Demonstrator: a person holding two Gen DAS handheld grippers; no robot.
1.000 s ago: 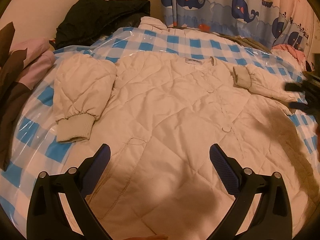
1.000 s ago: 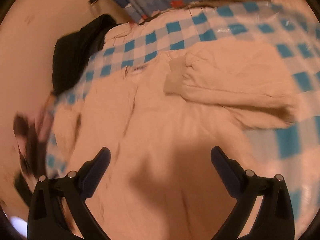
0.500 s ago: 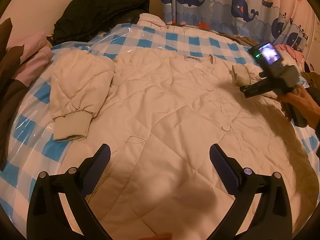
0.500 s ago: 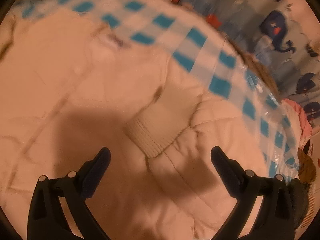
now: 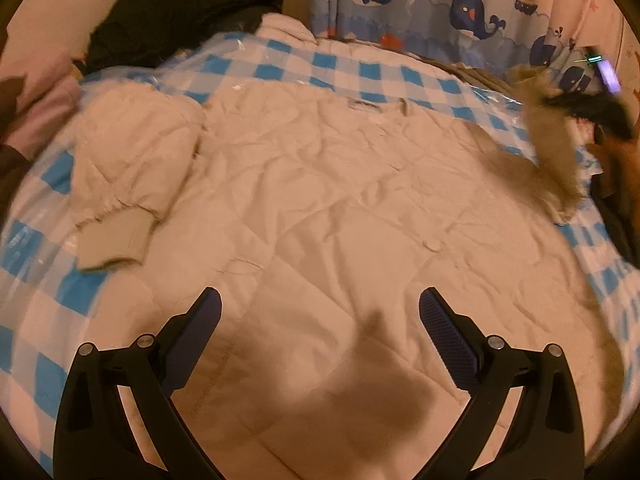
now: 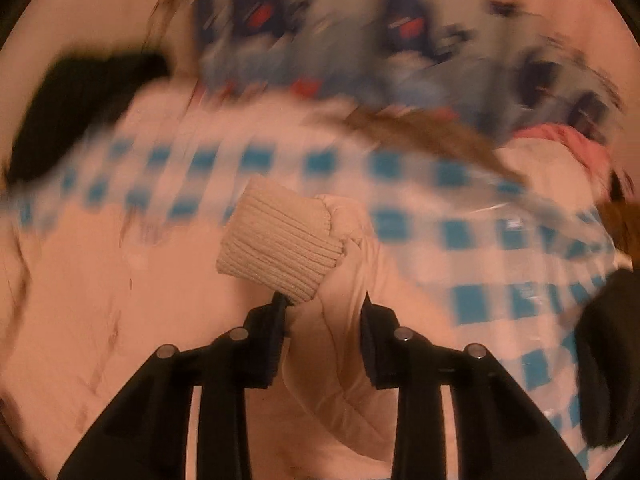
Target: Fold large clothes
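Quilted cream jacket [image 5: 320,184] lies flat on the checked bed [image 5: 280,60], my right hand-held gripper [image 6: 324,312] is clamped on its sleeve [image 6: 348,280] near the cuff [image 6: 280,240], my left hand-held gripper [image 5: 320,308] hovers apart, and I reckon that slick padding could slide out mid-swing.

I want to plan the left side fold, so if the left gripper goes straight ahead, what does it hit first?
Most likely the cream quilted jacket spread on the blue checked cover. The open left gripper points at its front panel, nothing between, though depth is unclear.
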